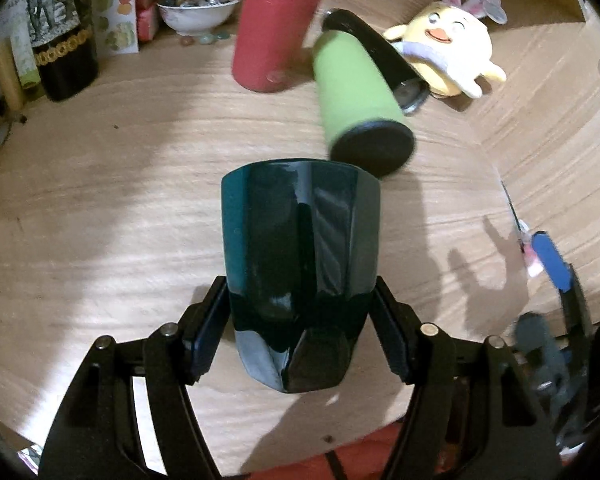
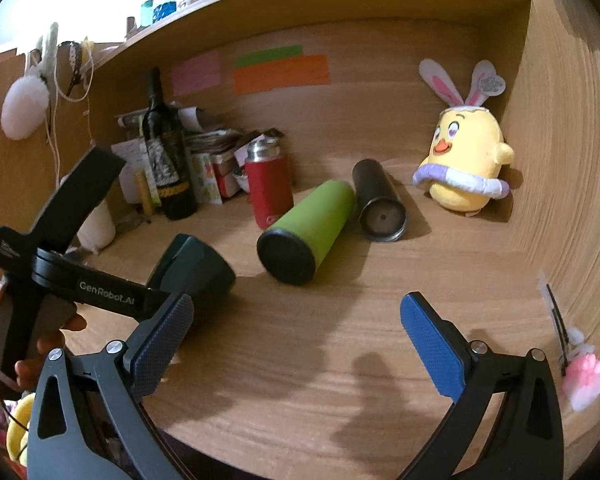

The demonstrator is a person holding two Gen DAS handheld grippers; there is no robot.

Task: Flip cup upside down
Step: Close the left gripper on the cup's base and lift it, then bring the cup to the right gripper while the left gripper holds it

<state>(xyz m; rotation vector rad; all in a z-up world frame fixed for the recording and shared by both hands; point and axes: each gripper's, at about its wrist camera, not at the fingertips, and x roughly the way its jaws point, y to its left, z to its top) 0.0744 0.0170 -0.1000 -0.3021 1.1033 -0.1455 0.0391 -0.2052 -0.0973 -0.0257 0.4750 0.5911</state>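
A dark teal faceted cup sits between the fingers of my left gripper, which is shut on its narrower end; the wider end points away from the camera, over the wooden desk. In the right wrist view the same cup shows at the left, tilted, held by the left gripper above the desk. My right gripper is open and empty, over the front of the desk, to the right of the cup.
A green bottle and a dark cylinder lie on the desk behind the cup. A red flask, a wine bottle, papers and a yellow plush chick stand at the back. Wooden walls enclose the desk.
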